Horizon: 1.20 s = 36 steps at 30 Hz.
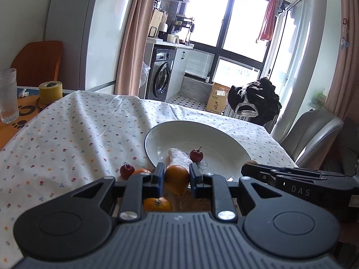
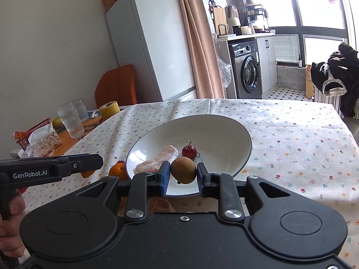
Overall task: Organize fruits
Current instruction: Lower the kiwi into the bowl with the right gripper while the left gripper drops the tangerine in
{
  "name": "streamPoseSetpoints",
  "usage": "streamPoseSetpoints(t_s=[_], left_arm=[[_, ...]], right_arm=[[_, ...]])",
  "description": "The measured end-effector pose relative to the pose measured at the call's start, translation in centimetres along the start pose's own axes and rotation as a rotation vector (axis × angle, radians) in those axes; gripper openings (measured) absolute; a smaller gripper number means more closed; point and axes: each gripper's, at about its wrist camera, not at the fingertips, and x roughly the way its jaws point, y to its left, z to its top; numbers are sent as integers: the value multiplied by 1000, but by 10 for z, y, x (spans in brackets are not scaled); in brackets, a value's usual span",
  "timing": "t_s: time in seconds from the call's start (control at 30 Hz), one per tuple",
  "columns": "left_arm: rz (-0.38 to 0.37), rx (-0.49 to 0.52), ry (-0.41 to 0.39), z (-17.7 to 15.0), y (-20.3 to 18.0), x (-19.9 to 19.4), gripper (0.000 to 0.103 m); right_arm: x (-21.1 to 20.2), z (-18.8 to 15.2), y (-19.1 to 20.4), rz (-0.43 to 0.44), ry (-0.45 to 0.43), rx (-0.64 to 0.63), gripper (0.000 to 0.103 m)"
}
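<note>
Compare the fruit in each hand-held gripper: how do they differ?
The left hand-held gripper holds a smooth, bright orange fruit; the right hand-held gripper holds a dull, rough brown fruit. The orange one tapers downward; the brown one is rounder. Both are clamped at the white plate.

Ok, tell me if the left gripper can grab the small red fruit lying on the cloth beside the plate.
Probably not as things stand: the left gripper is already shut on an orange fruit. The small red fruit lies uncovered left of the plate, so it is reachable once that load is released.
</note>
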Motion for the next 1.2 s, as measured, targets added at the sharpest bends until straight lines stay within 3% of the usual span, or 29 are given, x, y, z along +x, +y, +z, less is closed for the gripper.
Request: streamPoseSetpoints(t_s=[0.83, 1.2], left_arm=[[7, 46, 32, 12, -34, 51, 21], [49, 37, 45, 10, -21, 47, 38]], right_arm=[[18, -6, -35, 32, -18, 90, 24], [20, -9, -32, 24, -34, 73, 25]])
